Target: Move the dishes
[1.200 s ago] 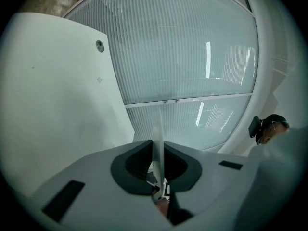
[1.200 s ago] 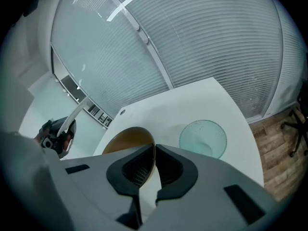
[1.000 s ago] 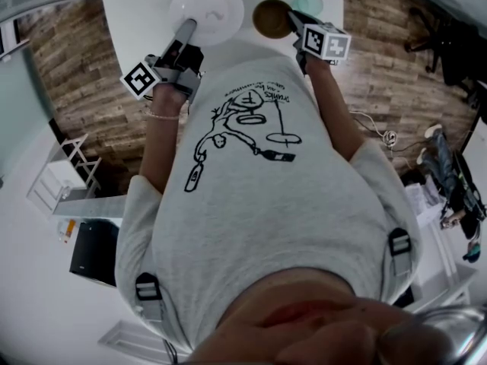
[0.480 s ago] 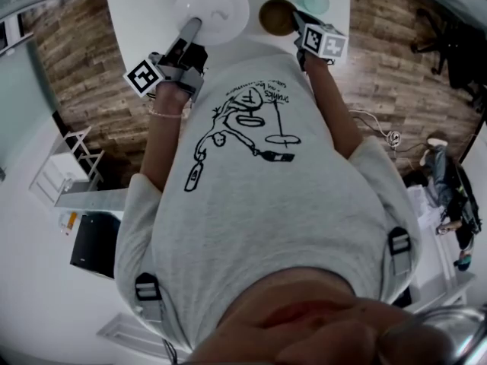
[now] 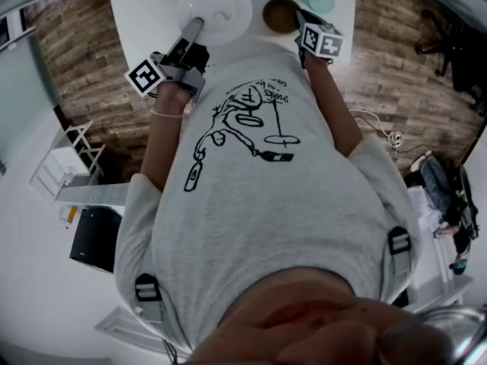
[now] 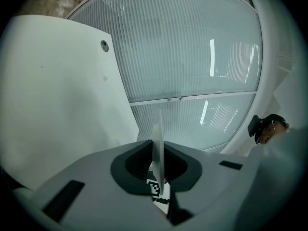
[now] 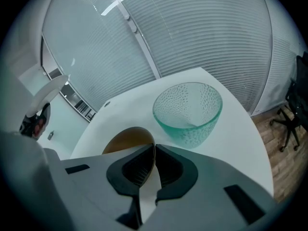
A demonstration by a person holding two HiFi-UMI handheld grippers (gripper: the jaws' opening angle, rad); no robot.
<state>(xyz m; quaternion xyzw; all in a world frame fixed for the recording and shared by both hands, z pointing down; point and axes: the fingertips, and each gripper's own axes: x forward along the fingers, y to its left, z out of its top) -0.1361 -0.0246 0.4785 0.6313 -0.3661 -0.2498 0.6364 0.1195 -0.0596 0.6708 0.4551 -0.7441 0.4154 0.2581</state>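
Scrawled lettering on the shirt seems illegible.

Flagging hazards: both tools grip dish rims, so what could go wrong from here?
1. The left tool pinches the white plate only at its thin rim; the plate might tilt or slip when carried.
2. The right tool holds the brown bowl by its rim, with the green glass bowl close beside it; a swing could knock it.

One white plate, one brown bowl, one green glass bowl.
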